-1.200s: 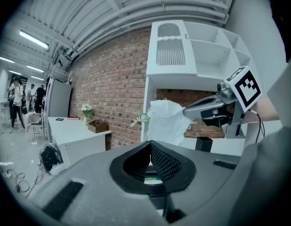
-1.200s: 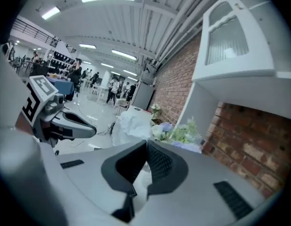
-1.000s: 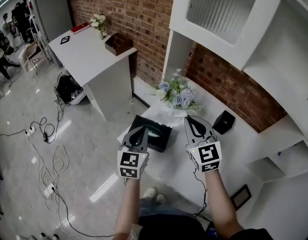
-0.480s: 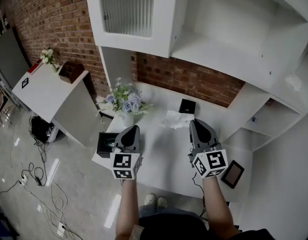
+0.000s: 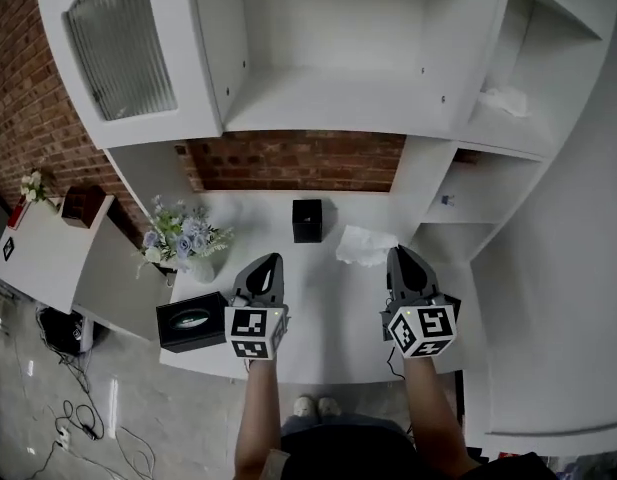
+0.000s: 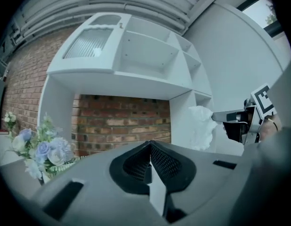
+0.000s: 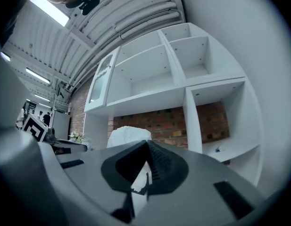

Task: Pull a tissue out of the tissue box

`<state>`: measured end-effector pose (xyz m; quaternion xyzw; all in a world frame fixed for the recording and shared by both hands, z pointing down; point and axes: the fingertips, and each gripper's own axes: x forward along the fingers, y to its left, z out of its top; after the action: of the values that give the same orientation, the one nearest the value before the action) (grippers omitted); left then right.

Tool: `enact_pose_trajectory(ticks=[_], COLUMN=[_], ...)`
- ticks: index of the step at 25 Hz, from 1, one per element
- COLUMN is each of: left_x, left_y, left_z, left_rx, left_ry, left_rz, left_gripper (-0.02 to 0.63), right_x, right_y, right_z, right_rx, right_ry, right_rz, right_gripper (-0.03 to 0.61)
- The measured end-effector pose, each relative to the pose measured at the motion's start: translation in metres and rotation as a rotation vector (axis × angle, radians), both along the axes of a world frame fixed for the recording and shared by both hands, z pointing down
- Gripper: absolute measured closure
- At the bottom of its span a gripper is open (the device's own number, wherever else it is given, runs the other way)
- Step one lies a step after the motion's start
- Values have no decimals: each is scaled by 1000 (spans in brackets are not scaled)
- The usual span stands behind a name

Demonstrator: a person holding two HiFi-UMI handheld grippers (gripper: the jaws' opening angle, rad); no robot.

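The black tissue box (image 5: 191, 321) lies on the left end of the white table (image 5: 318, 308), with its oval slot facing up. A crumpled white tissue (image 5: 365, 245) hangs at the tip of my right gripper (image 5: 397, 253), well to the right of the box. In the right gripper view the tissue (image 7: 128, 135) bulges just ahead of my right gripper (image 7: 147, 144), whose jaws are shut on it. The left gripper view shows the tissue (image 6: 202, 126) at that gripper's tip. My left gripper (image 5: 273, 259) is shut and empty beside the box, its jaws (image 6: 151, 144) meeting.
A small black cube (image 5: 307, 220) stands at the back of the table against the brick wall. A vase of blue and white flowers (image 5: 183, 238) stands at the back left. White shelving (image 5: 328, 98) rises above and to the right.
Both grippers swung right along the table. The tissue went with the right gripper, away from the box, which now lies left of the left gripper.
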<state>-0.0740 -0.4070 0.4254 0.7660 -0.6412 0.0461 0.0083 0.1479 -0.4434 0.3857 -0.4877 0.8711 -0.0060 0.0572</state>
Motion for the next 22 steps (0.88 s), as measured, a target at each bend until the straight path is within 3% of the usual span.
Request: enact_pose_trajectory(ticks=[7,22], left_x=[23,20], left_y=[-8,-11], left_z=[2,10], left_rx=[-17,-33], left_ry=[-8,1], left_rz=[64,66], left_gripper=[604,604], right_x=[24,20], right_y=[5,3], right_z=[9,20], right_rx=[-24,-55], right_ry=[-3,20], right_rz=[61,63], right_gripper=[577,577])
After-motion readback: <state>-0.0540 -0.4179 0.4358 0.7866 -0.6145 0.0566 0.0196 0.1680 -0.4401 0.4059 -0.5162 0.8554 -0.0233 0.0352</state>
